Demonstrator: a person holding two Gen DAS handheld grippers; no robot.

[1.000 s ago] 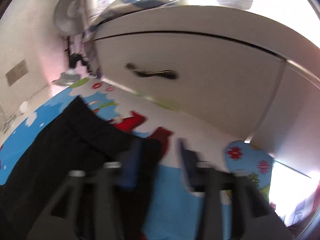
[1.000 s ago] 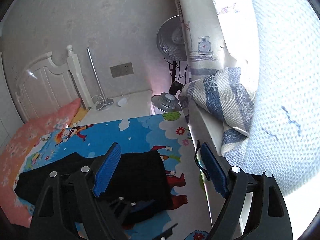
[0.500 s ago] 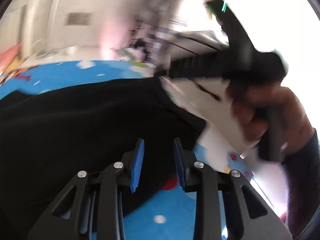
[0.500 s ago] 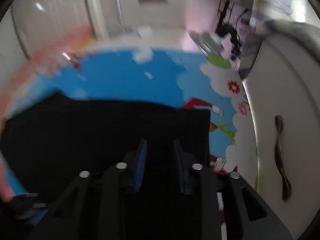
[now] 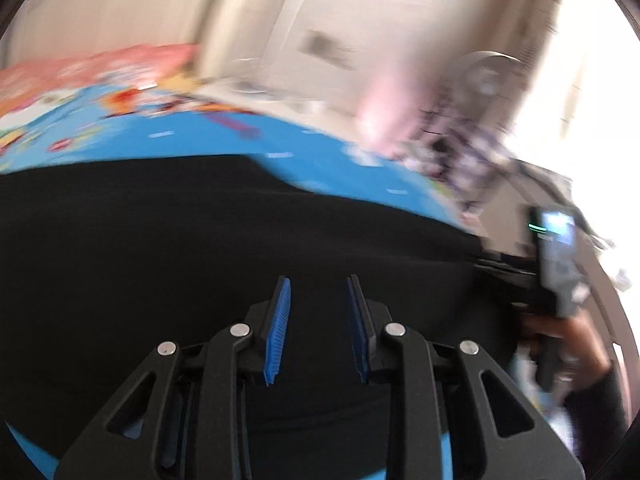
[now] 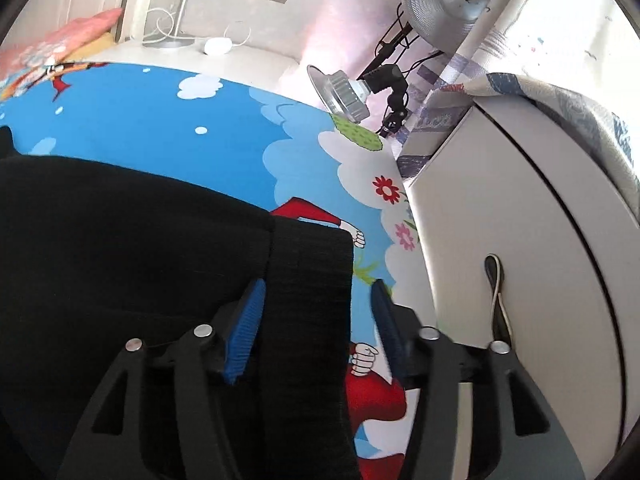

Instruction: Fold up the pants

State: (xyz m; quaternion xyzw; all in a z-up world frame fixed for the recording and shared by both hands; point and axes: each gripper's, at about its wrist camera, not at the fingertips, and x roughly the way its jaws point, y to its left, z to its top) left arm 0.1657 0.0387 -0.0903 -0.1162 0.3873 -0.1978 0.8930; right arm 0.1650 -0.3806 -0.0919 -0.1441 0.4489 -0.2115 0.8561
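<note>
The black pants (image 6: 132,264) lie spread on the cartoon-print bed sheet (image 6: 224,136), filling the lower left of both views, an edge layered near the white cabinet (image 6: 520,248). At least one fold seems made; more likely remain. The right gripper (image 6: 318,316) has just been opening, straddling that edge unpinched. The left gripper (image 5: 318,320), jaws narrowly apart, holds nothing.

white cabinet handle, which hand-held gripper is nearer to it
Right. The right hand-held gripper sits at the pants edge beside the white cabinet's handle; the left hand-held gripper is over mid-pants, farther away.
</note>
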